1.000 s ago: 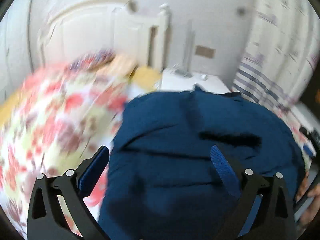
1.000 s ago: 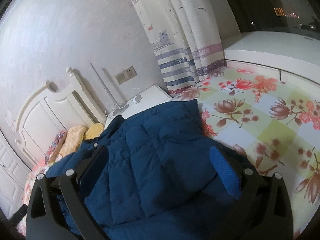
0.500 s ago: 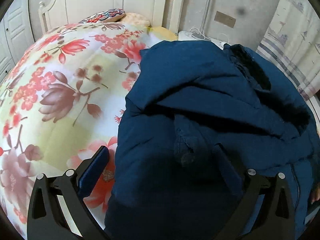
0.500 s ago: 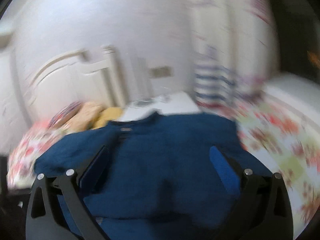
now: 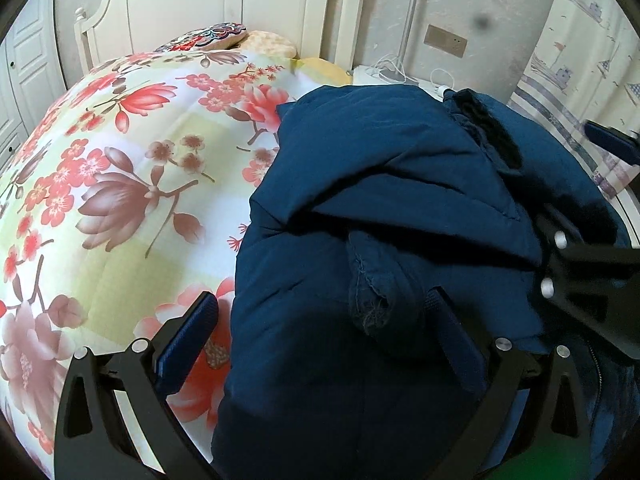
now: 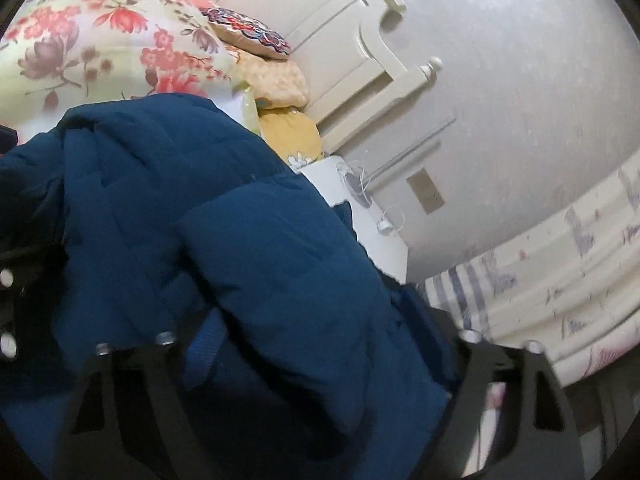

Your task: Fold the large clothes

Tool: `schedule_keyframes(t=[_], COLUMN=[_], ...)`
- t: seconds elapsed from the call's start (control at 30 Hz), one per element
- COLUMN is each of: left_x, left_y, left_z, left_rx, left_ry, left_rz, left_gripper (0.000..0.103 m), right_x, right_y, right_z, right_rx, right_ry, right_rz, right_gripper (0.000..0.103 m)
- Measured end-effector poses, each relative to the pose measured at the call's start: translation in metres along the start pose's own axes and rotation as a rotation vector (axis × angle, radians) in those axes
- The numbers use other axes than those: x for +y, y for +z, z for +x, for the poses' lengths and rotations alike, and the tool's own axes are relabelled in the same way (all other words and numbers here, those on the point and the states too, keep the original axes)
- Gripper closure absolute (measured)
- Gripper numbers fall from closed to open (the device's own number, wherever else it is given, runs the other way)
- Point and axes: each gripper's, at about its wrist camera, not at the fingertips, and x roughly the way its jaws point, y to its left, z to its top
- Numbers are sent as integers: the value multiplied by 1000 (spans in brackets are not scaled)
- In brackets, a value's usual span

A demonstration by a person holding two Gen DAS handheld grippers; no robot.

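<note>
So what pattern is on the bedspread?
Red and pink flowers on the bedspread, pale yellow-white checks; clearest in the left wrist view.

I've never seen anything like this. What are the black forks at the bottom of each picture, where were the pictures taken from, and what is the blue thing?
There is no robot here. A person holds a tool in each hand, each ending in a two-fingered claw with a wide-angle camera looking along it, which is why both pictures look rounded. One picture comes from the left claw, the other from the right claw. The black forks are their fingers. A dark blue padded jacket lies bunched on a flowered quilt, with pillows behind it and a white nightstand beside the bed. The left claw stands open and holds nothing. The right claw has just been closing with jacket fabric between its fingers; the picture is too blurred to tell whether it already pinches the fabric.
</note>
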Motion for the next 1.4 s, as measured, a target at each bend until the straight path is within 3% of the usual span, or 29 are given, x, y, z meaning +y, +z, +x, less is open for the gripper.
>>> schedule_keyframes(t=[0.03,0.07,0.13,0.2,0.27,0.33,0.37,0.47,0.53,0.7,0.73,0.77,0.87,0.93,1.03,1.1,1.17,1.23,1.3,1.4], left_x=[0,1,1,1,0,0,0,0,1,0,0,0,0,0,0,0,0,0,0,0], left_y=[0,0,0,0,0,0,0,0,0,0,0,0,0,0,0,0,0,0,0,0], left_z=[0,0,0,-1,0,0,0,-1,-1,-1,-1,-1,-1,-1,-1,-1,-1,-1,-1,0], left_rx=[1,0,0,0,1,1,1,1,1,1,1,1,2,2,2,2,2,2,2,3], left_ry=[-2,-3,-4,-5,-4,-4,-3,-4,-5,-5,-5,-5,-5,-4,-5,-5,-5,-4,-4,-4], left_rz=[-2,-3,-3,-4,-3,-3,-3,-3,-5,-4,-4,-4,-4,-4,-5,-4,-5,-4,-5,-4], left_gripper=[4,4,4,4,4,4,4,4,4,4,4,4,4,4,4,4,4,4,4,4], right_x=[-3,-11,-49,-109,-161,-195,-200,-194,-183,-184,-184,-182,-187,-188,-180,-173,-176,-190,-201,-203], right_y=[-1,-3,-18,-56,-117,-194,-218,-284,-308,-299,-298,-295,-282,-272,-278,-280,-286,-283,-268,-225], right_z=[-1,-4,-22,-36,-40,-24,-13,24,36,29,28,28,9,3,0,7,0,-31,-54,-52], right_rx=[3,-5,-89,-145,-195,-171,-141,58,54,20,15,10,-2,36,85,142,167,137,49,17], right_ry=[30,46,119,274,404,498,528,558,639,610,602,605,564,519,525,506,469,219,105,159], right_rz=[23,78,305,657,1001,1327,1408,1553,1635,1578,1564,1556,1492,1459,1465,1430,1462,1450,1370,1172], right_gripper=[68,81,83,83,83,82,78,68,66,56,62,81,84,84,83,73,51,44,44,41])
